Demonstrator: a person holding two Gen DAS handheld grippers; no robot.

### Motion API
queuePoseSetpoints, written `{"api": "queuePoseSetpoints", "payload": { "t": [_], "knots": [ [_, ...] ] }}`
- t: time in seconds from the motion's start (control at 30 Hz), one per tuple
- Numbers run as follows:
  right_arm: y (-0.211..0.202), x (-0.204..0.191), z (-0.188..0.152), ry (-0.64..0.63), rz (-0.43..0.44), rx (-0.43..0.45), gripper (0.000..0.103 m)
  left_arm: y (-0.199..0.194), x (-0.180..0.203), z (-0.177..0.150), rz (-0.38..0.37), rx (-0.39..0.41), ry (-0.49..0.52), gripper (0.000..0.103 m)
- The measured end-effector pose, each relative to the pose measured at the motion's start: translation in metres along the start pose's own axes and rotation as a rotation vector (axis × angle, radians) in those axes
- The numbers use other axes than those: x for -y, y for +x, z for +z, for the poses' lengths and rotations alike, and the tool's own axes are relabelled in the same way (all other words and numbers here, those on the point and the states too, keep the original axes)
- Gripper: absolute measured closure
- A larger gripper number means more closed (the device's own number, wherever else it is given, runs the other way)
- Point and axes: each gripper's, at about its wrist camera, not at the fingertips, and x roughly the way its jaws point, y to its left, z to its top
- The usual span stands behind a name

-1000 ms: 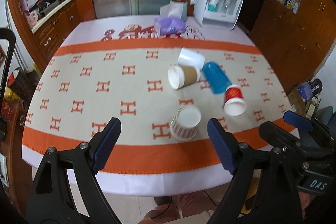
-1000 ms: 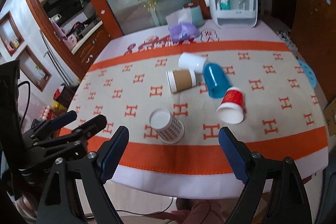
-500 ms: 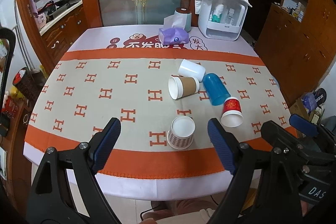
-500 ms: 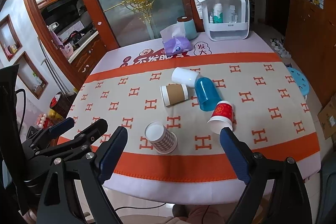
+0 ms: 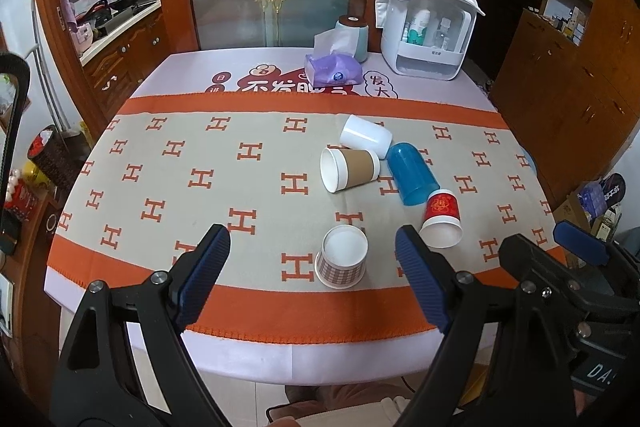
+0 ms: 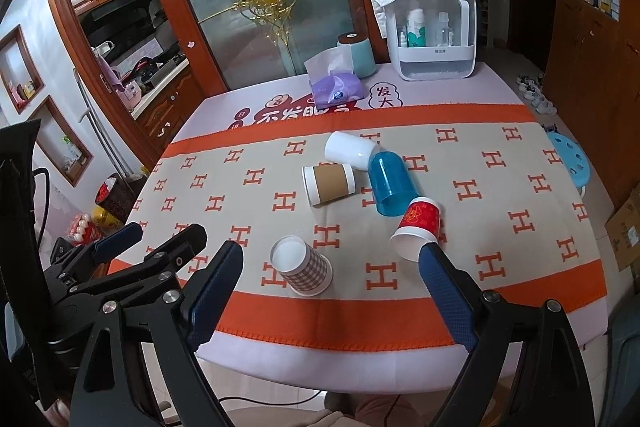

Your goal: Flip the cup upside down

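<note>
The small checked paper cup [image 5: 341, 261] stands mouth-up low in the middle of the frame, right between the wide-open left gripper [image 5: 312, 259], which looks nearer than the wide-open right gripper [image 6: 330, 277].

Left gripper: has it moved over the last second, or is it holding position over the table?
Yes. The left gripper has pulled back and up from the table: the checked paper cup and the near edge of the tablecloth now sit farther off, with more room showing.

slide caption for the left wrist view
Open left gripper above the table edge, facing a checked paper cup with four cups lying beyond it.
</note>
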Motion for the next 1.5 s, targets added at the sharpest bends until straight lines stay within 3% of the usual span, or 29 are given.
{"api": "queuePoseSetpoints", "payload": {
  "t": [1.5],
  "knots": [
    [0.029, 0.0, -0.011, 0.019, 0.014, -0.037, 0.012, 0.014, -0.012, -0.006, 0.016, -0.026, -0.003, 0.02]
  ]
}}
